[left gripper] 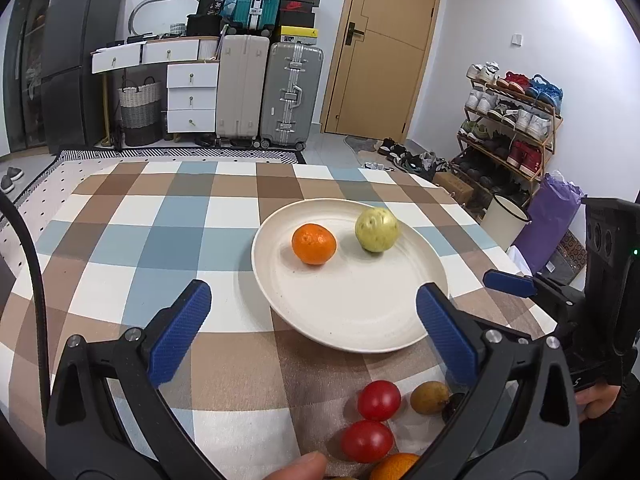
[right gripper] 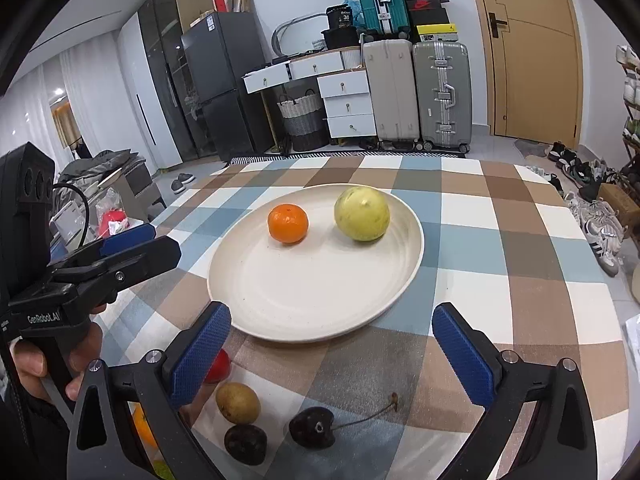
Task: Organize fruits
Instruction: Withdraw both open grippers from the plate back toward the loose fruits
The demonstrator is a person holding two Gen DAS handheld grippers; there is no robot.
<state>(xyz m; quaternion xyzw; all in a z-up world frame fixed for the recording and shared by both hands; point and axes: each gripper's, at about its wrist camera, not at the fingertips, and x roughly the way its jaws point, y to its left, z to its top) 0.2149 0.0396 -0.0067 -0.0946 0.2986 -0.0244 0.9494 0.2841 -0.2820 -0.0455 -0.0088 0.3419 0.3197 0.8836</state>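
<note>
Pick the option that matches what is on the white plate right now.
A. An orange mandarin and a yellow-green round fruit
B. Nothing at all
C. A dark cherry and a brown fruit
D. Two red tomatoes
A: the plate holds only the mandarin and the yellow-green fruit, set apart from each other, while the red tomatoes, the brown fruit and the stemmed cherry lie on the checked cloth in front of it.
</note>
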